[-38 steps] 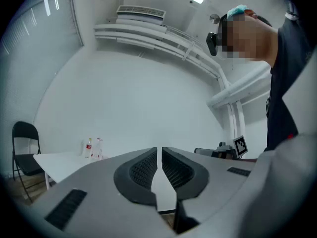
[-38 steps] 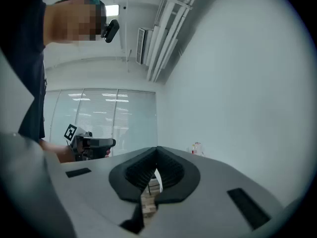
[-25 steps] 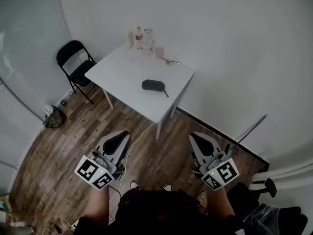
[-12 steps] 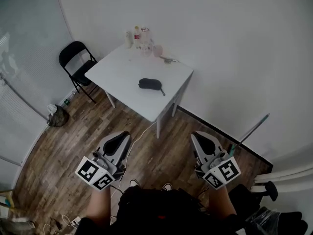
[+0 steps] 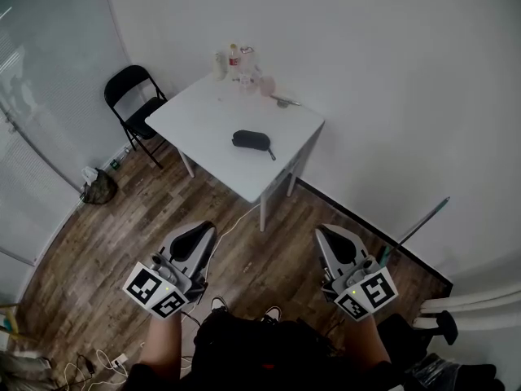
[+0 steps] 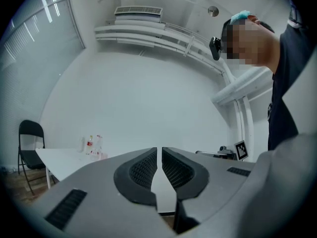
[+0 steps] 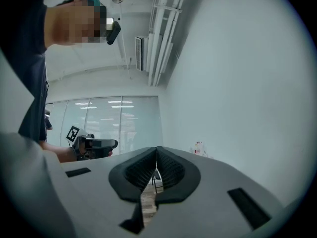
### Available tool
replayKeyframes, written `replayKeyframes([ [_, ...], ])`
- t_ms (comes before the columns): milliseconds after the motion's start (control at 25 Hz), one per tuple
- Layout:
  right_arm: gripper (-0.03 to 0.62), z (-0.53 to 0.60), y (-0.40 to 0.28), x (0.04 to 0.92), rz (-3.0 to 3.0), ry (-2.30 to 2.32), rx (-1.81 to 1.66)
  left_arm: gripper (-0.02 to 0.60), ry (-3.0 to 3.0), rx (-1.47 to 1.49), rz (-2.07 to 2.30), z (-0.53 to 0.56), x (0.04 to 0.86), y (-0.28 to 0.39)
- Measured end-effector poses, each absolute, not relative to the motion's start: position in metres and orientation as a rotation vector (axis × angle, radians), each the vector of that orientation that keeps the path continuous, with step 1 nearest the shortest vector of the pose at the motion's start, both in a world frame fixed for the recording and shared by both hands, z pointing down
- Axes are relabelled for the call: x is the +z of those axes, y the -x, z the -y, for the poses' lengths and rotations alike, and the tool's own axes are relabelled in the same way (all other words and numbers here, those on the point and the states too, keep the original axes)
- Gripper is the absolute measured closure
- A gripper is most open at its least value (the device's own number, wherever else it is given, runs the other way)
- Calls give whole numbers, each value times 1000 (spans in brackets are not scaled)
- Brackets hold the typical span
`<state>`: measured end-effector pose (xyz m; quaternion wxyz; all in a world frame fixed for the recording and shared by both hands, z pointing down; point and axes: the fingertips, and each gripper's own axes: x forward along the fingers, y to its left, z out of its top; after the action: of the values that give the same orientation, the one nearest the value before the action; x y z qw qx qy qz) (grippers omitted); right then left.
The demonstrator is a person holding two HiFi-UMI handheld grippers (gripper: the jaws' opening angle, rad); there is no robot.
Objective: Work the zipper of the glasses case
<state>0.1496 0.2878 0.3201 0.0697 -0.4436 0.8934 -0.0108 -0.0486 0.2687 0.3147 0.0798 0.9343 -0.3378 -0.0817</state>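
A black glasses case (image 5: 251,141) with a short strap lies on the white table (image 5: 203,120), a little right of its middle. Both grippers hang well short of the table, over the wooden floor. My left gripper (image 5: 202,229) is shut with nothing between its jaws, and in the left gripper view its pads (image 6: 146,165) meet at the tip. My right gripper (image 5: 329,233) is also shut and empty. The case is not visible in either gripper view.
Bottles and cups (image 5: 238,59) stand at the table's far corner, with a small object (image 5: 285,101) beside them. A black folding chair (image 5: 134,104) stands left of the table. A cable (image 5: 236,218) runs across the floor. A white wall rises behind.
The head view has shifted slightly, so the table and chair sit a little further right in the frame. Both grippers stay shut and low at about the same places.
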Motion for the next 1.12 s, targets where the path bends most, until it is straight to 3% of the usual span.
replayKeyframes([
  [800,576,-241,-208,352,-2697,1398,-86,535,-2785,-223,947,-204,335,-8],
  [1120,576,-167,-190,356,-2728,1386,-105,535,-2779,-212,931,-135,344,-3],
])
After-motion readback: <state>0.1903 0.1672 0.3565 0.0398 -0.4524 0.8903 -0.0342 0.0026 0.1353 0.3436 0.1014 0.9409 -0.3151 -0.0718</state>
